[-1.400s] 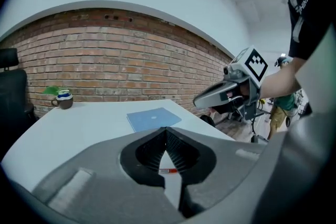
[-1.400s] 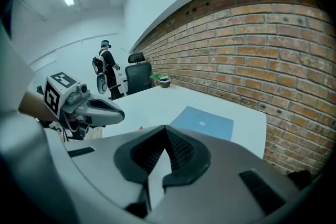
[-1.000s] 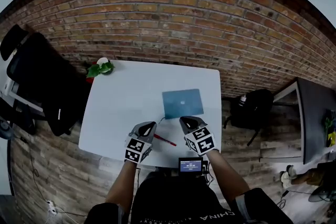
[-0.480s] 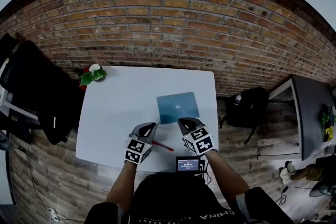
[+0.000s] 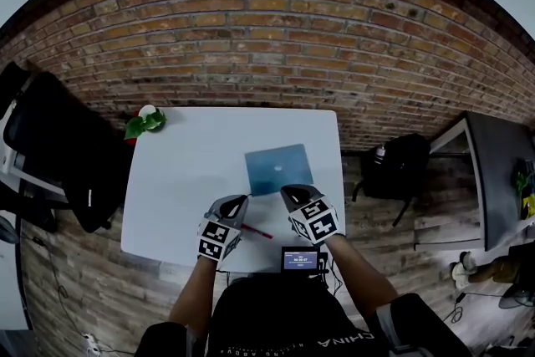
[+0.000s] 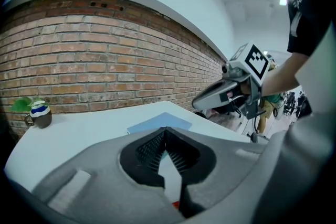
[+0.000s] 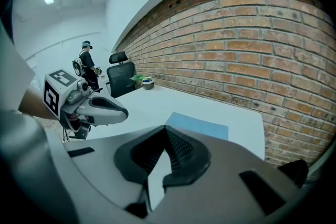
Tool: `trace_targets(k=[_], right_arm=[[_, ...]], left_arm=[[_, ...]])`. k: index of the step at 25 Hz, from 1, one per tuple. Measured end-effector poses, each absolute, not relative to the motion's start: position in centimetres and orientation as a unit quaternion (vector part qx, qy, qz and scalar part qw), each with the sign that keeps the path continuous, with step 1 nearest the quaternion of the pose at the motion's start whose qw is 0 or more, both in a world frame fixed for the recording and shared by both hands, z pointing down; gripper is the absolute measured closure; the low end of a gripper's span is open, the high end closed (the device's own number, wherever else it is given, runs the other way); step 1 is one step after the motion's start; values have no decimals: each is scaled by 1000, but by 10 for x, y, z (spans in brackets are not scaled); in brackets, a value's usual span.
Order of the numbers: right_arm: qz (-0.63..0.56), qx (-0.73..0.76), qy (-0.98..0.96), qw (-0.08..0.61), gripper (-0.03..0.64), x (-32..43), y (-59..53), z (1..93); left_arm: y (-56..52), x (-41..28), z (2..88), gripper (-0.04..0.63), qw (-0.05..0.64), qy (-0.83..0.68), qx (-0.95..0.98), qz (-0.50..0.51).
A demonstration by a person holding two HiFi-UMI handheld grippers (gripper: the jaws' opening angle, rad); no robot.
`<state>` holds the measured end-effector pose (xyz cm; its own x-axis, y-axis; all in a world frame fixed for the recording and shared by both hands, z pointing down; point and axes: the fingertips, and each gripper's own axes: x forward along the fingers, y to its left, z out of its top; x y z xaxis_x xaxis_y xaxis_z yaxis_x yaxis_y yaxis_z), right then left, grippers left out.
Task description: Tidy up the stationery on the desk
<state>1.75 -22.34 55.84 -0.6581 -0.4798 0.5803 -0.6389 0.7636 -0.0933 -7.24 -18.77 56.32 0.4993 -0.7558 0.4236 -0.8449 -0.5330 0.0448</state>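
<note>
A small pot (image 6: 42, 119) at the desk's (image 5: 192, 171) upper-left corner holds a green plant (image 6: 21, 105). The left gripper (image 5: 241, 198) and right gripper (image 5: 288, 192) are both pressed together, empty.

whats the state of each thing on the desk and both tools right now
left tool: shut, empty
right tool: shut, empty
thin red pen: lying flat on the white desk between the tools, not held
flat blue rectangular pad: lying flat beyond the right tool
small green potted plant: upright at the far left corner
</note>
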Motion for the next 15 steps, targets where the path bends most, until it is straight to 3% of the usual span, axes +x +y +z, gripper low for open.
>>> trace_targets(k=[15], right_arm=[[171,312,-896,268,607,41,-224,571]], left_arm=[[-199,-61,573,584,122,-472,847,211]])
